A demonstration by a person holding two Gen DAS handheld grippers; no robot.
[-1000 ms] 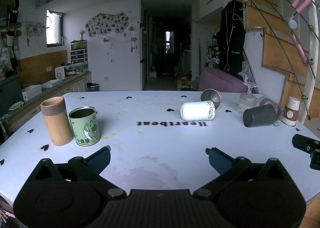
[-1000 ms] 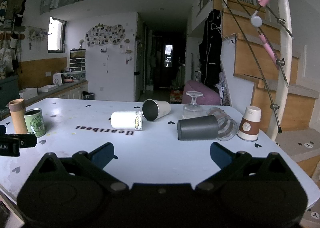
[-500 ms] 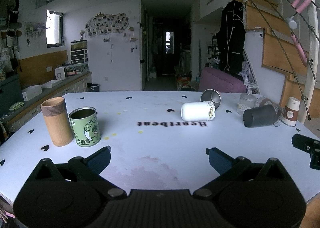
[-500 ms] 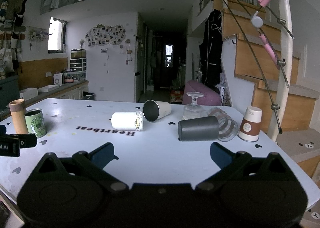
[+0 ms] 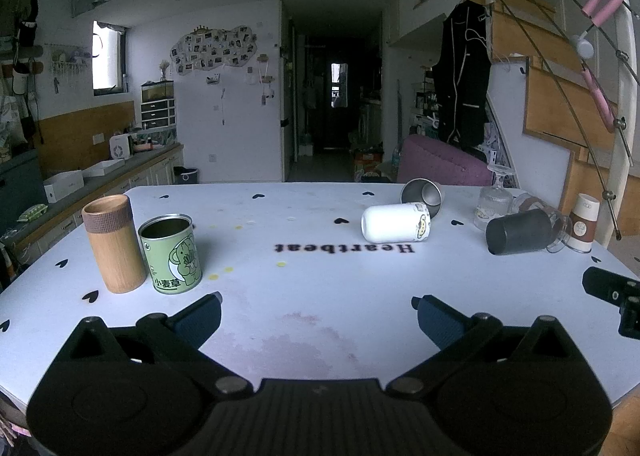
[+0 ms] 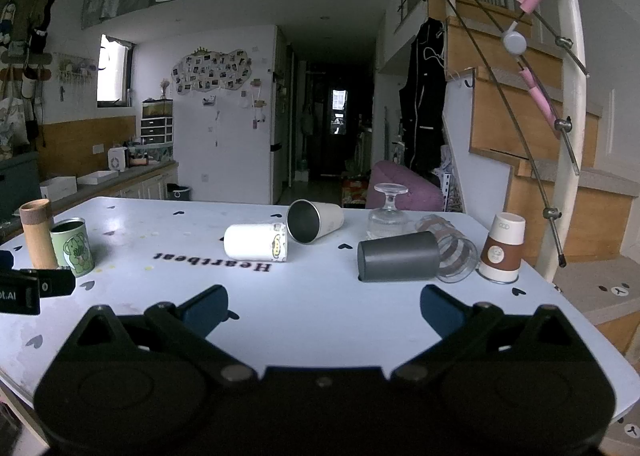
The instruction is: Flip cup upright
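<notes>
Right wrist view: we hold the right claw (image 6: 323, 306) spread, empty, facing the toppled grey cup (image 6: 396, 256).
Left claw (image 5: 316, 314): spread, empty, low over the bench (image 5: 320, 276).

a white cup (image 6: 256, 242) with a small cartoon sticker is lying on its side mid-table, just behind the printed word. a steel cup (image 6: 314, 220) is tipping beside it, its mouth facing the camera. a dark grey cup (image 6: 396, 256) is lying sideways, touching a striped glass (image 6: 456, 252).
</notes>
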